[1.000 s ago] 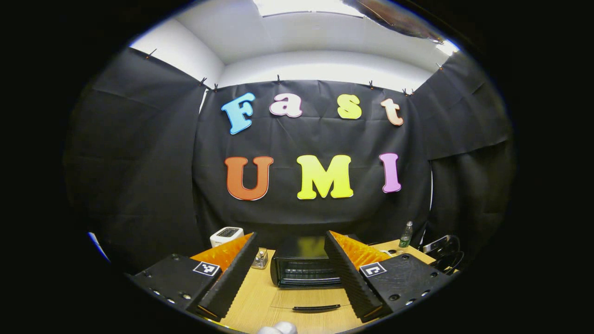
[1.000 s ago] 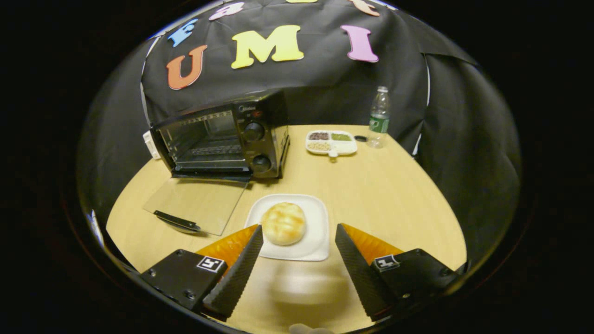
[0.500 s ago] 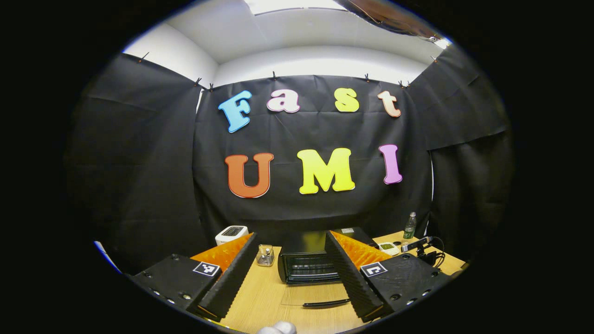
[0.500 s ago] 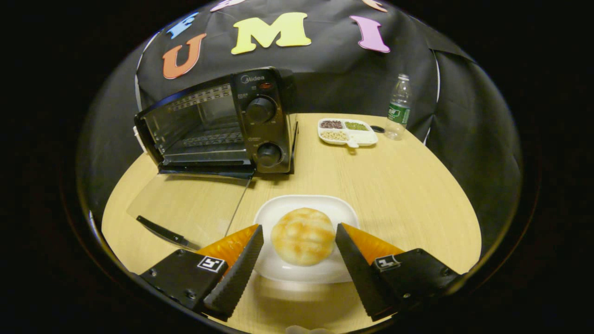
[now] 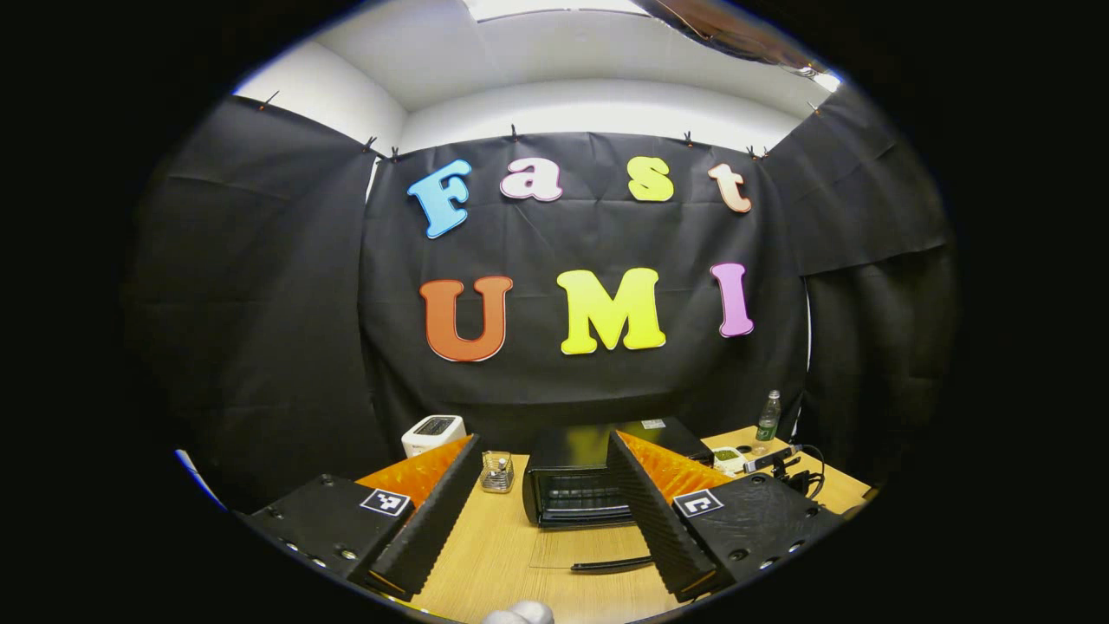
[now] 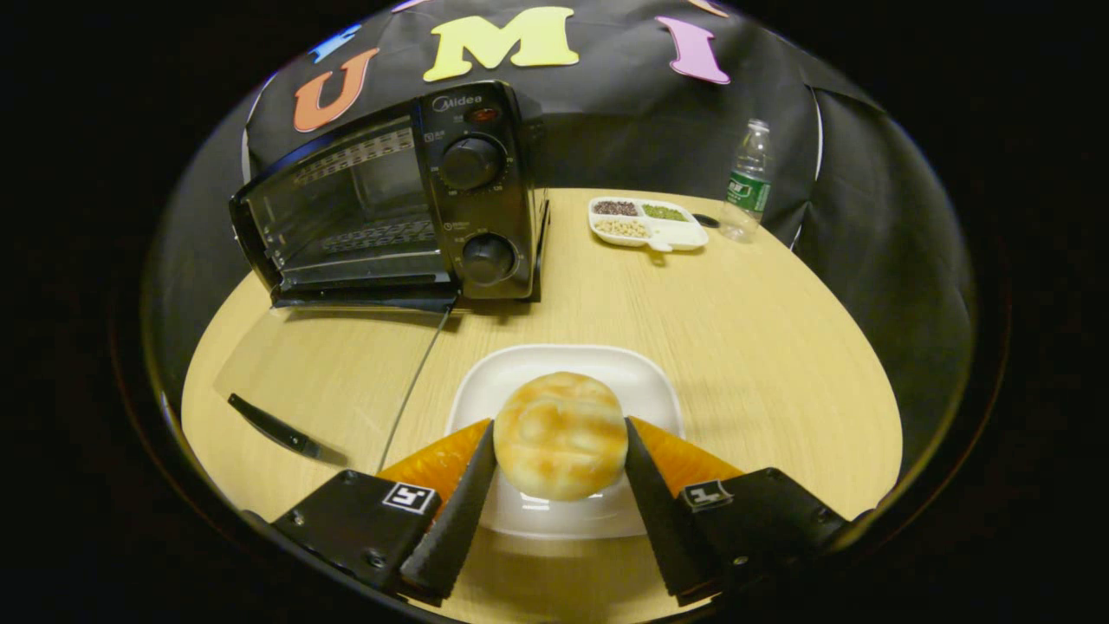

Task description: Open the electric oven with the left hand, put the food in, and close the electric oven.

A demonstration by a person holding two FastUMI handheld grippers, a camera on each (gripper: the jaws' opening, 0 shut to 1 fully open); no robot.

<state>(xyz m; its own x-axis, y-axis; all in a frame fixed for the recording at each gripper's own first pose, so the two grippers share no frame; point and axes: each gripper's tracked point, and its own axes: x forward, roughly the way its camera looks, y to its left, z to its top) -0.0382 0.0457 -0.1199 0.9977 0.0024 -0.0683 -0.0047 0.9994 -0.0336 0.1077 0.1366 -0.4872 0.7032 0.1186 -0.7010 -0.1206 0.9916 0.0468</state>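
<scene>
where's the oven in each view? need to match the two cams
Left gripper view: oven low centre, door down, between the left gripper fingers.
Right gripper view: oven upper left, beyond the bun and right gripper.
Shared landmark: water bottle, right of the oven in both.
</scene>
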